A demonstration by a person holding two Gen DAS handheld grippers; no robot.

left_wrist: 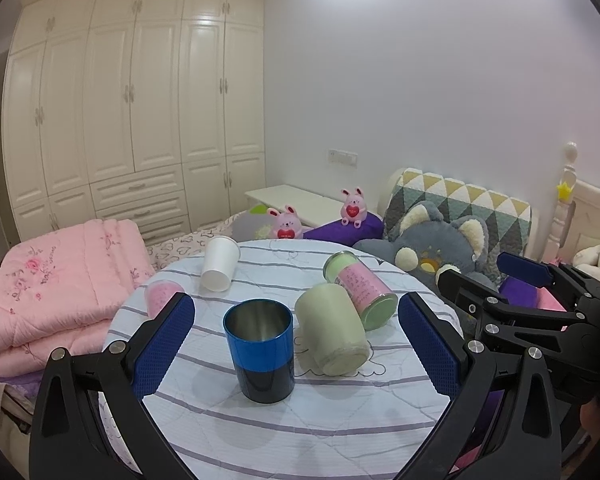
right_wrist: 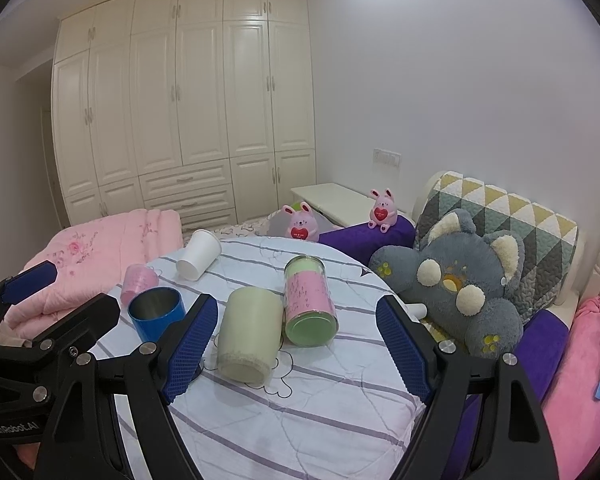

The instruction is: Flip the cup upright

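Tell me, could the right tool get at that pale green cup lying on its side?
Probably yes. The right tool is open, and the pale green cup lies just ahead between its fingers. The pink-labelled jar sits close beside it.

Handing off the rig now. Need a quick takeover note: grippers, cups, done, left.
Left gripper: open, empty, jaws either side of the blue cup.
Right gripper: open, empty, lined up on the pale green cup.
Cups, all on the striped round table: blue cup upright, mouth up. Pale green cup on its side. Green-and-pink cup on its side beside it. White paper cup tipped over at the far edge. Pink cup at the left edge; its pose is unclear.
Done: blue cup stands.
Left: right the lying cups, probably pale green first.
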